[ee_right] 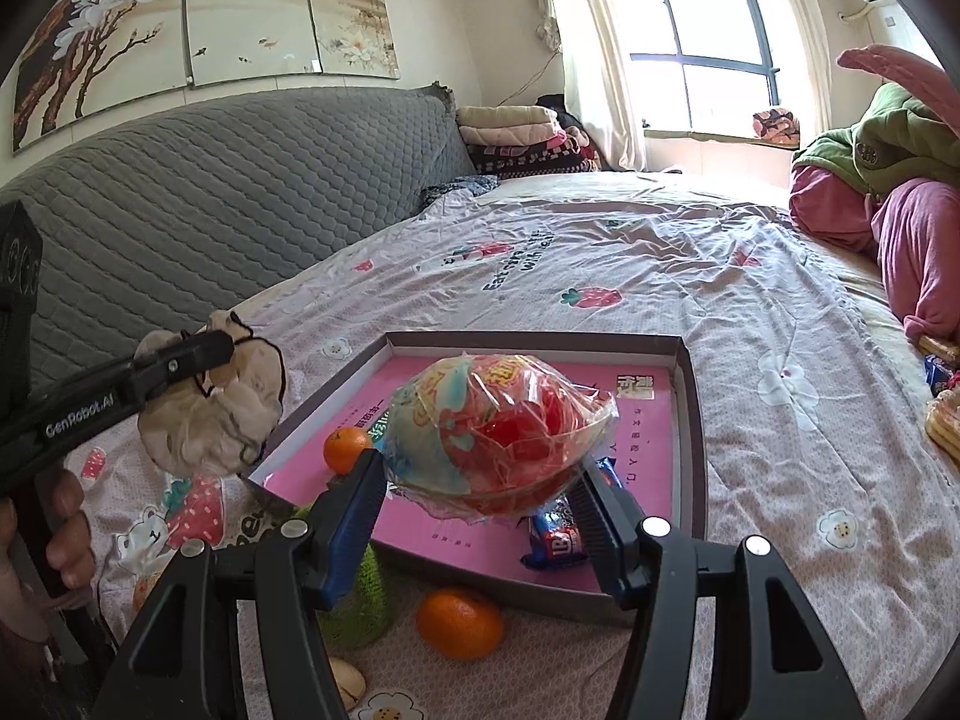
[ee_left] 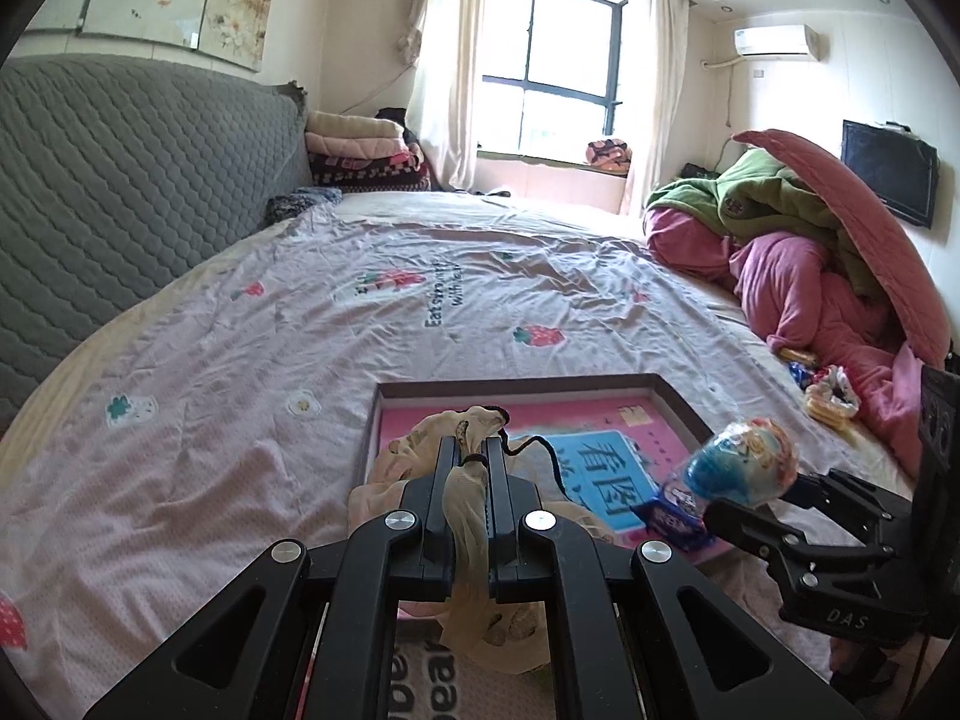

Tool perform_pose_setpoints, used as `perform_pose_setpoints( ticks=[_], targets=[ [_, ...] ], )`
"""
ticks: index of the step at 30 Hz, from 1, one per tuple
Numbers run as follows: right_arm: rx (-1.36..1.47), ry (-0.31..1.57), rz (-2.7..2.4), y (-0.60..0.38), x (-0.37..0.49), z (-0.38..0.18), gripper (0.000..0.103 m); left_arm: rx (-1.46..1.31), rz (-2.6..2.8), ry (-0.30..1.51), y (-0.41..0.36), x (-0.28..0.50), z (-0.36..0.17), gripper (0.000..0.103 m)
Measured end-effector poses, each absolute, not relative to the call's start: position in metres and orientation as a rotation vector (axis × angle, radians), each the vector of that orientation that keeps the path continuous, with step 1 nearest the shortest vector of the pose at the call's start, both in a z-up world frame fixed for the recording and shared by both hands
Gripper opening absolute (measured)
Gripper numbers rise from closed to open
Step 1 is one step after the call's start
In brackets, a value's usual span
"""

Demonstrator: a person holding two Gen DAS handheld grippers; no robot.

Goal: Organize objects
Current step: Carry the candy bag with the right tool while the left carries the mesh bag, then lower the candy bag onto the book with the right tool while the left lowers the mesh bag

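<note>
A shallow dark-rimmed box (ee_right: 690,384) with a pink liner lies on the bed; it also shows in the left wrist view (ee_left: 522,385). My left gripper (ee_left: 474,450) is shut on a beige cloth pouch (ee_left: 468,498) with a black cord, held above the box's left edge; the pouch shows in the right wrist view (ee_right: 210,420). My right gripper (ee_right: 480,480) is shut on a round plastic-wrapped toy ball (ee_right: 498,432), red and blue, held over the box (ee_left: 744,459). A blue snack packet (ee_right: 555,537) and an orange (ee_right: 345,449) lie in the box.
A second orange (ee_right: 459,623) and a green knitted item (ee_right: 360,606) lie on the sheet in front of the box. Snack packets (ee_left: 831,399) lie at the right by a heap of pink and green bedding (ee_left: 798,252). A grey quilted headboard (ee_left: 132,192) stands on the left.
</note>
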State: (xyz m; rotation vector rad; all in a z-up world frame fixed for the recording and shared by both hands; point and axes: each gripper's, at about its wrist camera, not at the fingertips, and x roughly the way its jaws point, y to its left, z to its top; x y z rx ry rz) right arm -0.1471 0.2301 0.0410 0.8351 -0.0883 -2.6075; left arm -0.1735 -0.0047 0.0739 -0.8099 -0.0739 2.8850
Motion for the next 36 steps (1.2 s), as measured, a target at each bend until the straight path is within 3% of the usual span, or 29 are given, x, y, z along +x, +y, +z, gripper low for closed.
perform_pose_setpoints(
  ticks=[36],
  targets=[
    [0.970, 0.012, -2.524, 0.198, -0.172, 0.006, 0.061, -1.156, 2.786, -0.158, -0.022, -0.228, 0.003, 0.007]
  ],
)
